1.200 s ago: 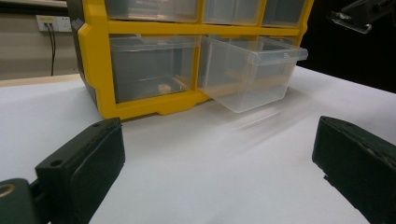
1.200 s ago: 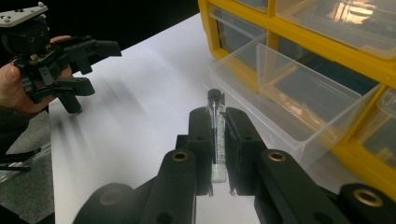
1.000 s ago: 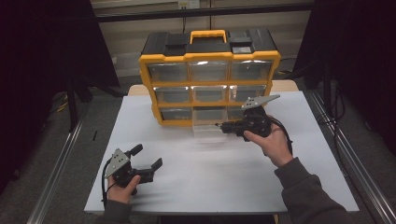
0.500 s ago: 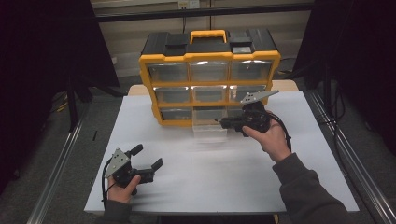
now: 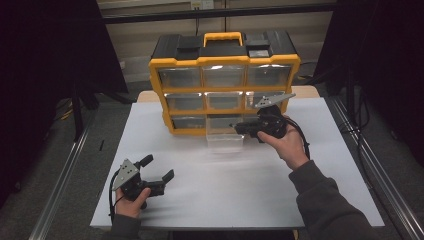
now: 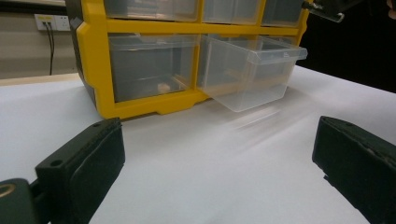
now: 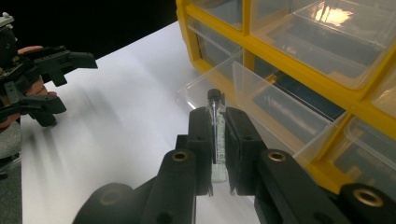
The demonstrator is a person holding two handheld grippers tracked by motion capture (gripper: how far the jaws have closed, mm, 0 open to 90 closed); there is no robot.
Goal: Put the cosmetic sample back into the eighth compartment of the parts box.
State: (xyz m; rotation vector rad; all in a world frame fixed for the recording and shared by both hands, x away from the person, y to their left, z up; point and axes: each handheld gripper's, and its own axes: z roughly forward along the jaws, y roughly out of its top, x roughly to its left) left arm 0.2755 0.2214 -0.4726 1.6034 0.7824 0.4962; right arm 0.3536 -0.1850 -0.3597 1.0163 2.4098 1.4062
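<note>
A yellow and black drawer organizer (image 5: 225, 80) stands at the back of the white table. Its bottom middle clear drawer (image 5: 225, 141) is pulled out and tilts down onto the table. My right gripper (image 5: 240, 128) hovers just above that drawer's right side, shut on a small clear vial with a black cap (image 7: 215, 135). In the right gripper view the vial points over the open drawer (image 7: 261, 100). My left gripper (image 5: 159, 168) rests near the front left of the table, open and empty. Its view looks between wide-apart jaws at the open drawer (image 6: 252, 70).
The white table top (image 5: 235, 190) spreads between the two hands. The organizer's other clear drawers (image 5: 180, 77) are shut. The bottom left drawer (image 6: 149, 70) holds a small pale item. Dark floor and metal rails flank the table.
My right gripper has moved a little up and left with the vial, closer to the organizer and over the open drawer. The left gripper has stayed still.
</note>
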